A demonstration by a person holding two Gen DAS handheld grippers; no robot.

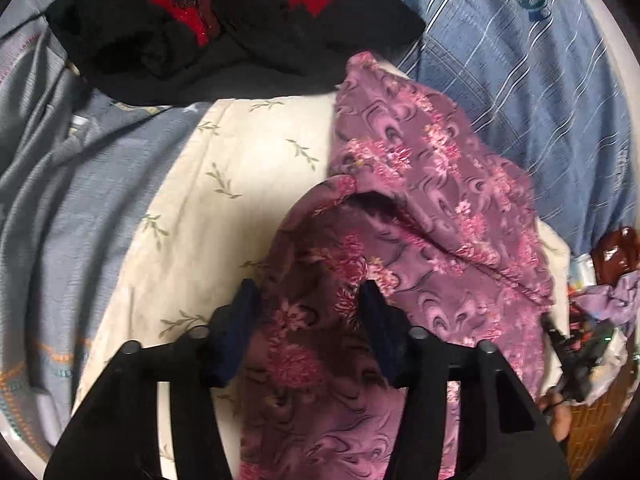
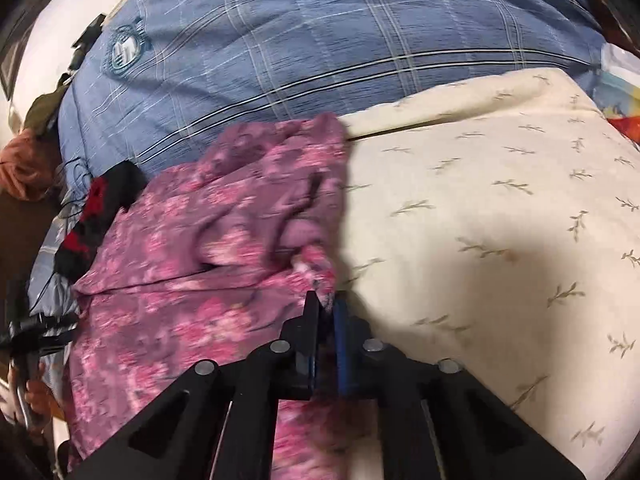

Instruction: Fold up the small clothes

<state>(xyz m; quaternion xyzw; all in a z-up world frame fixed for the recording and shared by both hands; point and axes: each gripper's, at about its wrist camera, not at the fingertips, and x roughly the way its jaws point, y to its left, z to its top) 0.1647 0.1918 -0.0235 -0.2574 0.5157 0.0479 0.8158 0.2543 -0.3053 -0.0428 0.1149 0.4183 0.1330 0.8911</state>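
A purple garment with pink flowers [image 1: 432,184] lies spread on a cream leaf-print cushion [image 1: 240,168], one part folded over towards me. My left gripper [image 1: 307,296] hovers over its near fold. The jaws stand apart, the cloth lies loose between them, and the pads do not press on it. In the right wrist view the same garment [image 2: 208,248] lies left of the cream cushion [image 2: 480,220]. My right gripper [image 2: 326,300] is shut on the garment's near right edge, a small tuft of cloth pinched between the pads.
A black and red garment [image 1: 224,28] lies bunched at the far side. Blue plaid bedding [image 1: 520,60] lies behind and to the right, grey-blue cloth [image 1: 60,200] to the left. Mixed clutter [image 1: 616,256] sits off the cushion's right edge. A hand [image 2: 32,396] shows at lower left.
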